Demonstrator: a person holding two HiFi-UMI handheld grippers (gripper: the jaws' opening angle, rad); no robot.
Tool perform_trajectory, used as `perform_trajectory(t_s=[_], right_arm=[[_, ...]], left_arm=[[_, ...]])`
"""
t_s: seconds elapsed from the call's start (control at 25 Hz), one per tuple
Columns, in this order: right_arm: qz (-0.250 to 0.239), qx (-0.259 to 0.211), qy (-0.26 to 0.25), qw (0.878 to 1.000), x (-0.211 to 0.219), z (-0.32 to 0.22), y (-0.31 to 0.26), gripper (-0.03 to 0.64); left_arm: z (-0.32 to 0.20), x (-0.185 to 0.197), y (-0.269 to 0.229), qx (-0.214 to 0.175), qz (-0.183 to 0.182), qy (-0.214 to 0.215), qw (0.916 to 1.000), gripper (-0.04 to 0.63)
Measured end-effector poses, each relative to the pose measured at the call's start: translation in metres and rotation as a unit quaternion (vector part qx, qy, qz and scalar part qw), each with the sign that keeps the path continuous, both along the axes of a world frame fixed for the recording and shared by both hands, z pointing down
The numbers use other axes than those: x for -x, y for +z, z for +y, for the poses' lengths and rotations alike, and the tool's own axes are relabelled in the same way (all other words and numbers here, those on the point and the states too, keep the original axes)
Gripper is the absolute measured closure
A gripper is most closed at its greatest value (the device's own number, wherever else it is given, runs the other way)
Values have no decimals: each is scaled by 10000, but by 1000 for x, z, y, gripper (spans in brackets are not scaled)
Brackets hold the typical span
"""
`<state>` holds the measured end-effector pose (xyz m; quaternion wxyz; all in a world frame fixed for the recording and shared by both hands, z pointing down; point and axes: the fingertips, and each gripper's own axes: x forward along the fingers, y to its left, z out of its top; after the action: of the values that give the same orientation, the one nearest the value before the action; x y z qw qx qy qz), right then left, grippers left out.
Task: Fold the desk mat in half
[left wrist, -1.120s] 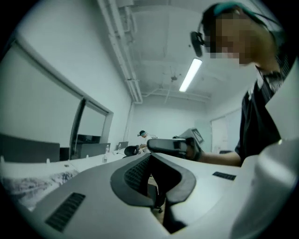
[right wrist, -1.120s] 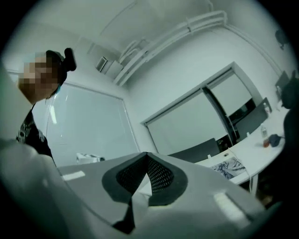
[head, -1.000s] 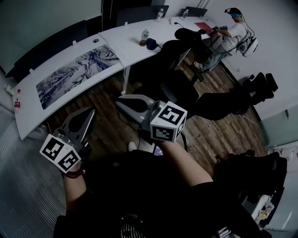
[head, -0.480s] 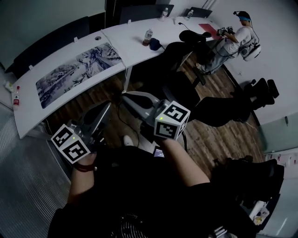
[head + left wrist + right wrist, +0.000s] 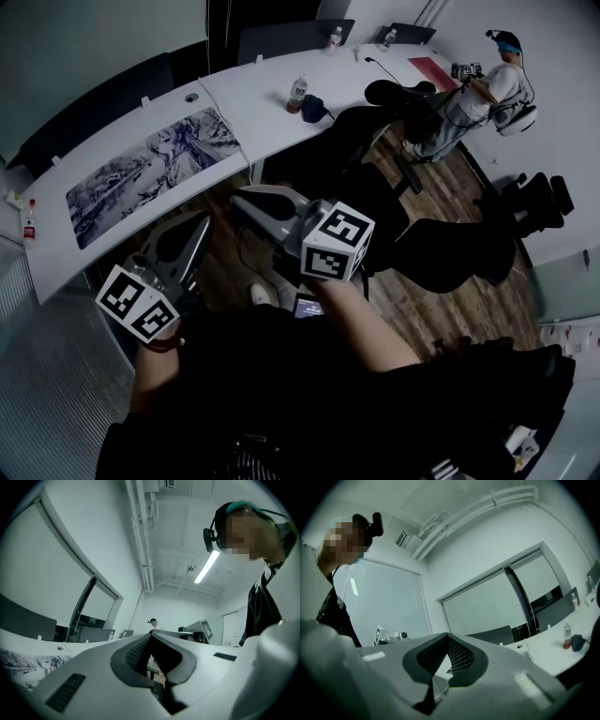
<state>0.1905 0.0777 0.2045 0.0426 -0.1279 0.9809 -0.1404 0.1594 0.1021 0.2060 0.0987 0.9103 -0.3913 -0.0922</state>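
Left arm: the bare forearm point(image 5: 155, 380) reaches forward at the person's left. It holds the left gripper point(image 5: 200, 223) low and level, marker cube nearest the wrist.
Left jaws: the tips meet with nothing between them. The dark ribbed pads point(image 5: 136, 651) leave a hollow behind the tips.
Right arm: the forearm point(image 5: 361, 323) angles across the body, and the right gripper point(image 5: 239, 197) points level toward the table point(image 5: 272, 80).
Right jaws: closed tip to tip and empty, with dotted dark pads point(image 5: 459, 656) set in smooth pale shells.
Desk mat point(image 5: 150, 169): lies flat and unfolded on the table's left stretch, well apart from both grippers. It is a long rectangle printed in blue and white streaks.
Table: white and smooth, a long curved top.
On the table: a clear bottle point(image 5: 297, 94) stands upright just beside a dark rounded item point(image 5: 311, 111).
Floor point(image 5: 450, 291): wood planks, with black office chairs point(image 5: 450, 248) beyond the grippers.
Far end: another person point(image 5: 487, 84) stands holding equipment.
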Motion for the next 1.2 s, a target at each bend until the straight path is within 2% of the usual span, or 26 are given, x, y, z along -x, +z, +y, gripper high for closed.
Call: perform_trajectory(t_s=[0.08, 0.24, 0.32, 0.4, 0.48, 0.56, 0.68, 0.8, 0.96, 1.12, 1.2], right_arm=[[125, -69, -147, 9998, -8, -18, 6, 614], [122, 148, -180, 9997, -32, -76, 15, 614], [193, 137, -186, 9995, -37, -109, 20, 614], [140, 146, -278, 9994, -33, -145, 23, 614], [69, 275, -450, 9986, -28, -160, 34, 614], [-79, 528, -594, 9968, -24, -174, 45, 614], [-95, 795, -744, 9940, -16, -200, 61, 614], [-80, 909, -860, 9921, -12, -215, 71, 614], [-117, 905, -804, 9926, -7, -236, 82, 614], [-67, 1086, -738, 9913, -8, -268, 85, 614], [-39, 1058, -616, 9925, -11, -283, 86, 614]], left_arm=[[-22, -5, 5, 12, -165, -189, 9997, 589], [-74, -10, 0, 27, -266, -554, 9981, 589], [-98, -8, -3, -139, -535, -673, 9962, 589], [-123, 0, -7, -233, -613, -791, 9947, 589], [-135, 6, 4, 4, -582, -903, 9942, 589], [-149, 7, 27, 289, -625, -793, 9945, 588], [-174, 9, 49, 681, -422, -703, 9943, 589], [-193, 13, 49, 799, -324, -919, 9920, 589], [-208, 17, 65, 1014, -508, -1003, 9885, 589], [-226, 34, 72, 1322, -238, -1081, 9850, 589], [-239, 43, 74, 1386, -258, -1101, 9839, 589]])
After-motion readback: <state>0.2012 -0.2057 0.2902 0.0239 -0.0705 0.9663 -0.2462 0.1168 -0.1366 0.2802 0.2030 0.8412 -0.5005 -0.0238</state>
